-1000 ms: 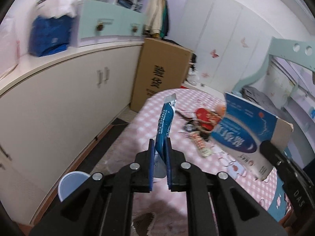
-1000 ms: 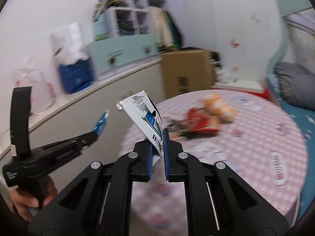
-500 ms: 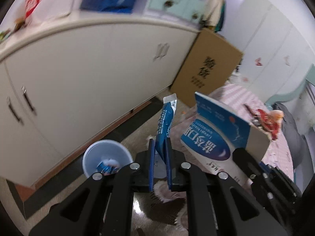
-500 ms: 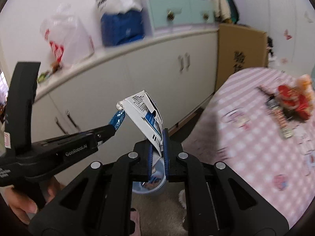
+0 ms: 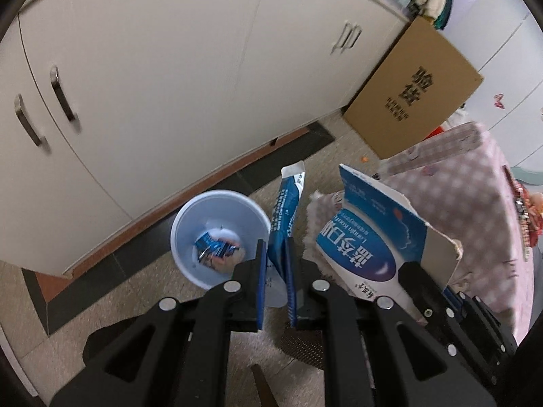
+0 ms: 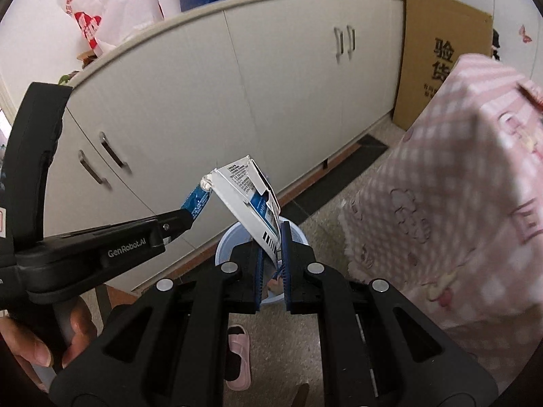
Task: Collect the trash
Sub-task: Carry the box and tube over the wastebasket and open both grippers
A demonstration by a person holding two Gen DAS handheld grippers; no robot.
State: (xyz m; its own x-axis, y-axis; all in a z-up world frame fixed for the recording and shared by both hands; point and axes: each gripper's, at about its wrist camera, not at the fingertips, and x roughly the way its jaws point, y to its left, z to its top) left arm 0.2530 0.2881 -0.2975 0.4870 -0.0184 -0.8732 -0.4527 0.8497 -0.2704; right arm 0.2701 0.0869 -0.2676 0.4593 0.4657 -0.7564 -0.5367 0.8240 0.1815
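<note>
My left gripper (image 5: 275, 264) is shut on a blue and white wrapper (image 5: 286, 208) that stands up between the fingers, just right of a pale blue bin (image 5: 217, 234) on the floor. The bin holds several crumpled wrappers (image 5: 217, 250). My right gripper (image 6: 272, 254) is shut on a torn blue and white carton (image 6: 246, 196) and hangs over the same bin (image 6: 225, 240). The carton also shows in the left wrist view (image 5: 376, 234), right of the wrapper. The left gripper (image 6: 190, 218) shows at the left in the right wrist view.
White cabinets (image 5: 169, 68) run along the wall behind the bin. A cardboard box (image 5: 414, 91) leans beside them. A table with a pink checked cloth (image 6: 448, 203) stands at the right, with more trash on its far edge (image 5: 524, 217). A pink slipper (image 6: 239, 356) lies below.
Both grippers have swung down and left from the table toward the floor. The bin is now closer and directly under the held trash. Both still hold their items.
</note>
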